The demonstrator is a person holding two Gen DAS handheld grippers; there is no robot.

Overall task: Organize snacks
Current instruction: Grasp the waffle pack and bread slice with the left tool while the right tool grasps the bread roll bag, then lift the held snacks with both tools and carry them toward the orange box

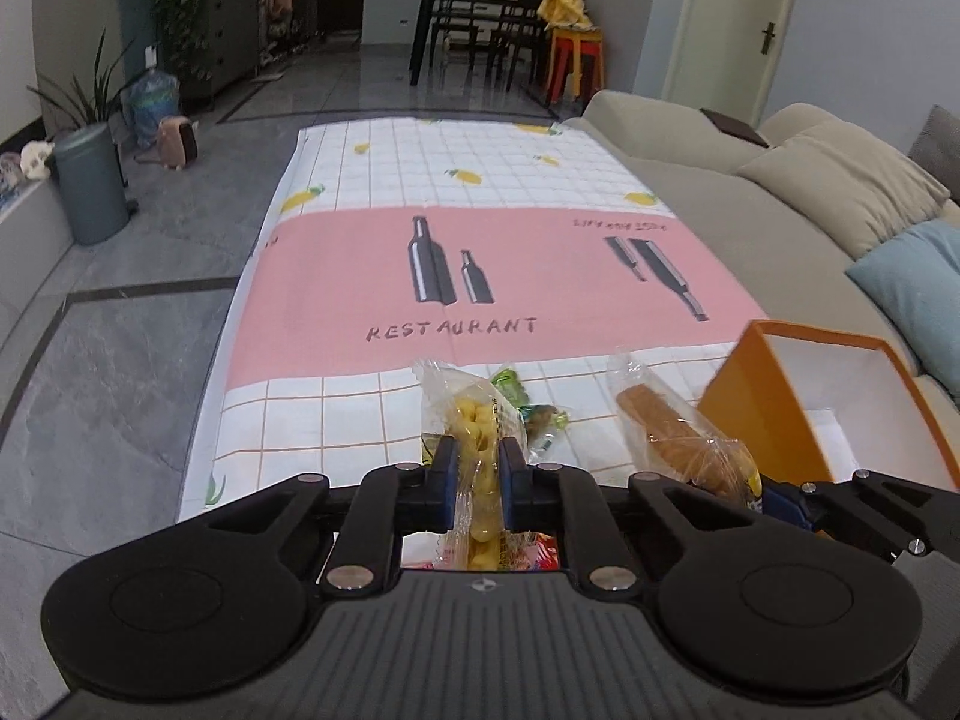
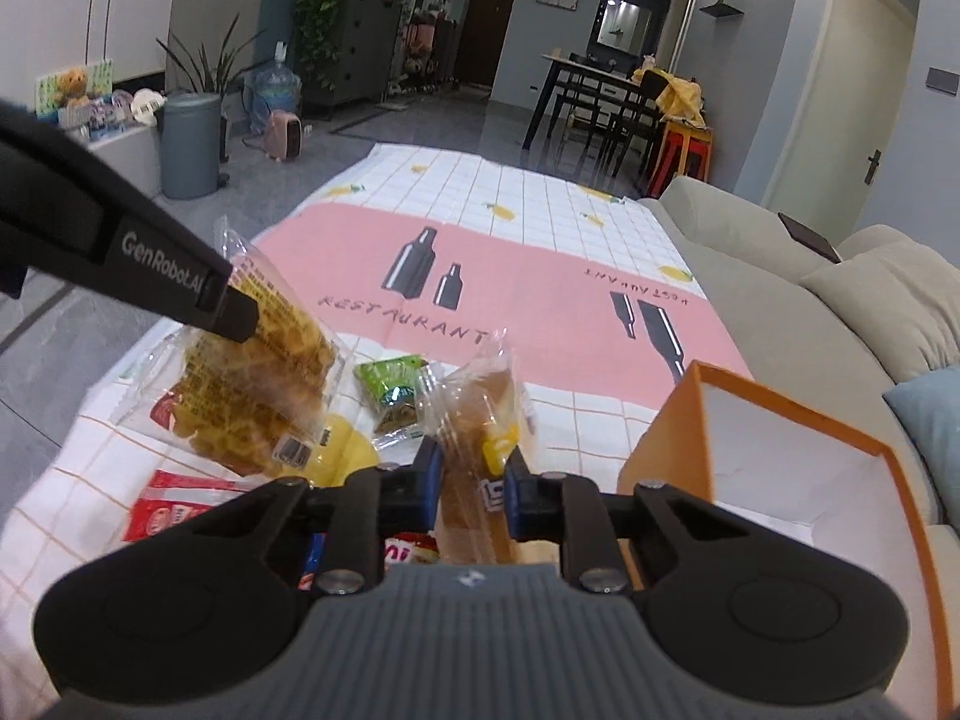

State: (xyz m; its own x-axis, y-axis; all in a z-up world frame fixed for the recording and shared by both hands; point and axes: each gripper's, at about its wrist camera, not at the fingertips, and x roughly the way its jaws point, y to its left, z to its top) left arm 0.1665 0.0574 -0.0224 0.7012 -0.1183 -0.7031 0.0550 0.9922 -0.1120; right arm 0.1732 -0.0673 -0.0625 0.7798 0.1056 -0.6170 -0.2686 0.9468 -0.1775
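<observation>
My left gripper (image 1: 478,463) is shut on a clear packet of yellow waffle snack (image 1: 474,420) and holds it above the table; the same packet (image 2: 258,384) and the left gripper's finger (image 2: 234,312) show at the left of the right wrist view. My right gripper (image 2: 472,468) is shut on a clear packet of brown bread (image 2: 480,414), which also shows in the left wrist view (image 1: 672,432). An orange box (image 2: 678,432) with a white inside stands open just right of it, also in the left wrist view (image 1: 762,408). A green snack packet (image 2: 393,387) lies on the cloth between the grippers.
The table has a white grid and pink cloth (image 1: 480,264). Red and yellow packets (image 2: 174,510) lie at the near left. A beige sofa (image 1: 780,210) with cushions runs along the right edge. A grey bin (image 1: 90,180) stands on the floor at left.
</observation>
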